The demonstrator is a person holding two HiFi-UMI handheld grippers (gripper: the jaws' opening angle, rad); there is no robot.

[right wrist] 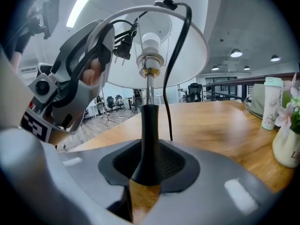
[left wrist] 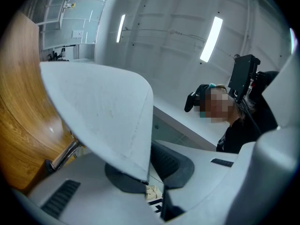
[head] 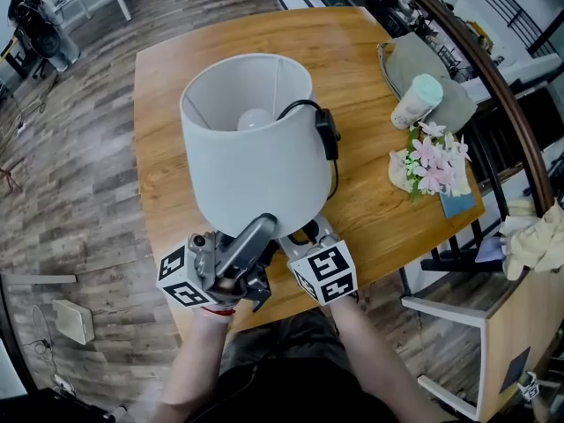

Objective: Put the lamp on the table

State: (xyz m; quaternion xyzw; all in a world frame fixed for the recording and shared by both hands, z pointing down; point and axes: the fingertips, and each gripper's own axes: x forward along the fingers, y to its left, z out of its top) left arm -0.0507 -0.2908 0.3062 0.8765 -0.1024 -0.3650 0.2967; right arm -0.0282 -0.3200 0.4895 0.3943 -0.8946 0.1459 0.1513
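Head view first: nothing branded that I can read. The only print is the black-and-white square markers on the gripper cubes, plus some dark lettering on the cream flower vase (right wrist: 287,149) that's cut off at the edge of the right gripper view.

Both forearms come in from the bottom of the shot, hands close together at the near edge of the light wooden table (head: 370,205), with the grippers pointing away from the body.

The left gripper (head: 260,229) has its tongs pinched on the lower rim of the pale grey drum lampshade (head: 251,161). You can see the shade wall wedged between the pads in the left gripper view.

The right gripper (right wrist: 147,165) is clamped tight on the lamp's black stem (right wrist: 147,135), right under the shade.

So the lamp sits over the near part of the table. Can't tell if its base touches the wood.

The black cord with inline switch (head: 328,135) hangs over the shade's top rim.

A white tumbler with a mint lid (head: 416,101) stands well off to the right.
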